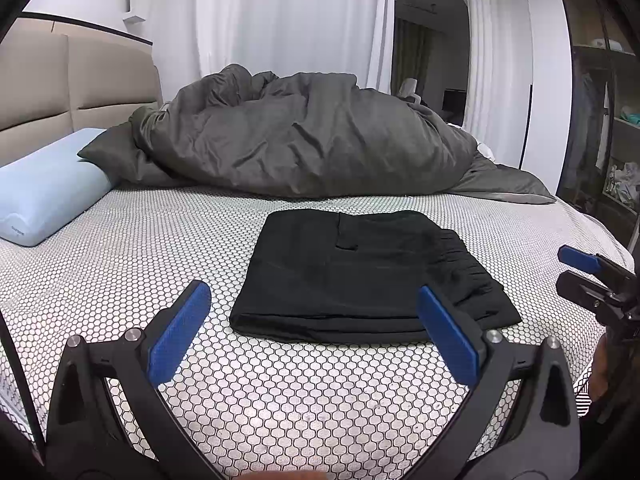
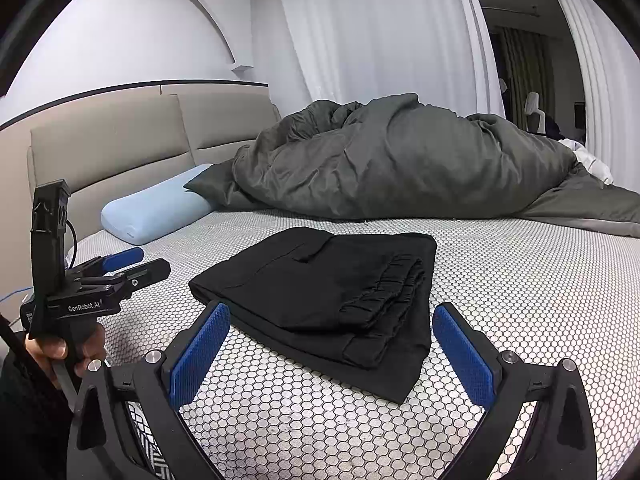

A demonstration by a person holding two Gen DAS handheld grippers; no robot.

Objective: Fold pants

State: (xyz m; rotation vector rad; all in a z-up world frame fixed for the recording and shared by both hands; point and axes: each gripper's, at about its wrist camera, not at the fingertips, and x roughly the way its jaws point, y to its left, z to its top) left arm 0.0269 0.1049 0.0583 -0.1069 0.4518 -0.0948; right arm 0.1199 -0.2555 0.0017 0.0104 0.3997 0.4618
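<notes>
Black pants (image 1: 352, 276) lie folded into a compact rectangle on the honeycomb-patterned bed cover (image 1: 160, 248), the elastic waistband (image 2: 384, 292) stacked on top toward the right side, as two hand-held grippers hang just short of the bundle's near edge. The left gripper (image 1: 314, 344) has its blue pads spread wide and grips nothing; the right gripper (image 2: 332, 354) is likewise spread wide and empty, each apart from the cloth. The folding looks all but finished, so what remains is likely a tidy-up: any last touch should press or nudge the near edge squarely, from both sides at once, so the layers do not slide and the waistband does not spill off the stack. A crumpled dark grey duvet (image 1: 304, 140) is heaped across the far half of the bed, well apart from the pants, and a pale blue pillow (image 1: 48, 188) rests by the padded headboard (image 1: 80, 80). White curtains (image 1: 272, 20) hang behind. Nothing lies between the grippers and the bundle; the person's hand (image 2: 60, 350) shows on the left gripper's handle.
</notes>
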